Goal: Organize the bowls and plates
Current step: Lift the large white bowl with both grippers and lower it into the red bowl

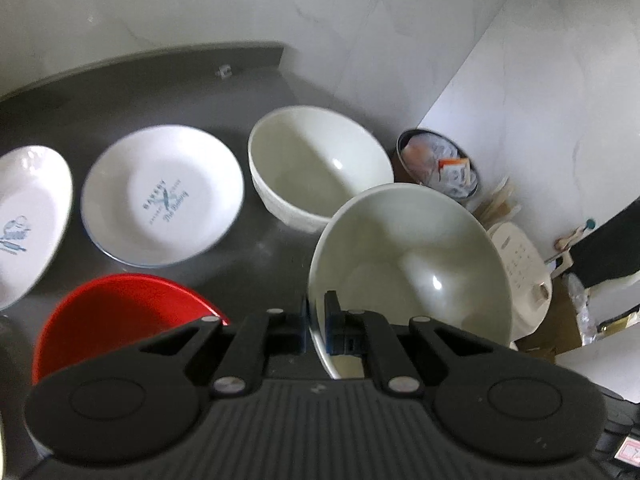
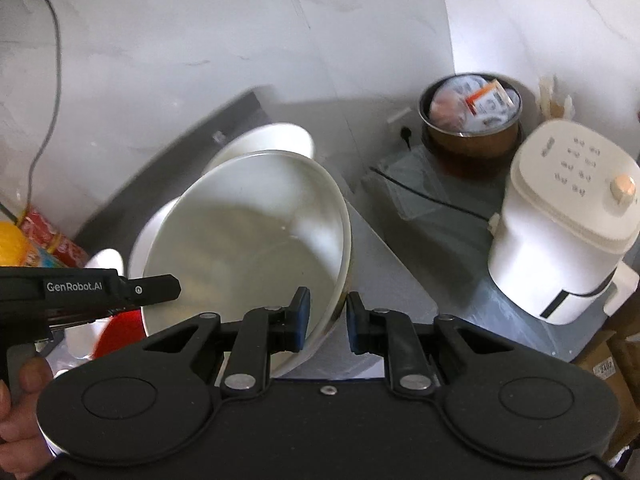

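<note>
The left gripper (image 1: 316, 322) is clamped on the rim of a large pale ceramic bowl (image 1: 408, 264), holding it tilted above the dark countertop (image 1: 256, 256). The right gripper (image 2: 329, 318) straddles the same rim, jaws apart. Behind stand a second white bowl (image 1: 320, 164), a printed white plate (image 1: 162, 196) and a red bowl (image 1: 120, 308).

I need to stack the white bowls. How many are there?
2. One white bowl sits on the counter at the back, beside the printed plates. The other is held tilted, its rim between the left gripper's fingers. More may be hidden.
</note>
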A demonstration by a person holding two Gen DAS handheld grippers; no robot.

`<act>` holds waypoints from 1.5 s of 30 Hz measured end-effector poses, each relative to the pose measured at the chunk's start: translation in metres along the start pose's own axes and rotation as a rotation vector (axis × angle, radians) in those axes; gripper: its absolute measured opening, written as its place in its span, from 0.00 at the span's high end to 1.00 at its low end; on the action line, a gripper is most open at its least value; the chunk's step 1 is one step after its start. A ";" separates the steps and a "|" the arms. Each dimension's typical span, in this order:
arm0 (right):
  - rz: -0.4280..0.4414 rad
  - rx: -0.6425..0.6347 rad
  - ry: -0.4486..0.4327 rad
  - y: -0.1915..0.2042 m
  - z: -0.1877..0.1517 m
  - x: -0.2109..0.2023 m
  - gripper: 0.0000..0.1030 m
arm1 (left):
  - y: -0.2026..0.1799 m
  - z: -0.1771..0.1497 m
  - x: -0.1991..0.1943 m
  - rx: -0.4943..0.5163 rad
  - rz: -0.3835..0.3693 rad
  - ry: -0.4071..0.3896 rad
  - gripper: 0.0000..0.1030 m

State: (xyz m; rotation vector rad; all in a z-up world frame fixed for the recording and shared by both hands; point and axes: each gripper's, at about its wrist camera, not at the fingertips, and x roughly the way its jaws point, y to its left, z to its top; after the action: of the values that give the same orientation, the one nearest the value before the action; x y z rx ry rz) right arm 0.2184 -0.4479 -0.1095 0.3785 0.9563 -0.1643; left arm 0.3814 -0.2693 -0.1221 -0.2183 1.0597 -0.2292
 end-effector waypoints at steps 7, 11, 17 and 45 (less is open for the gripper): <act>0.068 -0.067 -0.020 0.030 0.006 -0.013 0.80 | 0.017 0.001 -0.039 -0.035 0.040 -0.067 0.94; 0.111 -0.113 -0.028 0.050 0.003 -0.016 0.80 | 0.036 -0.005 -0.055 -0.070 0.070 -0.089 0.94; 0.167 -0.179 -0.013 0.086 -0.005 -0.014 0.80 | 0.076 -0.016 -0.076 -0.146 0.087 -0.100 0.93; 0.128 -0.219 0.119 0.129 -0.054 0.022 0.82 | 0.146 -0.065 -0.060 -0.249 0.125 0.047 0.93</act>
State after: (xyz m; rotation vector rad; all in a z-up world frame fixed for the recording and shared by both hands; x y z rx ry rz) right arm 0.2286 -0.3078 -0.1243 0.2477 1.0528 0.0801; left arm 0.3078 -0.1172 -0.1440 -0.3706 1.1444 0.0109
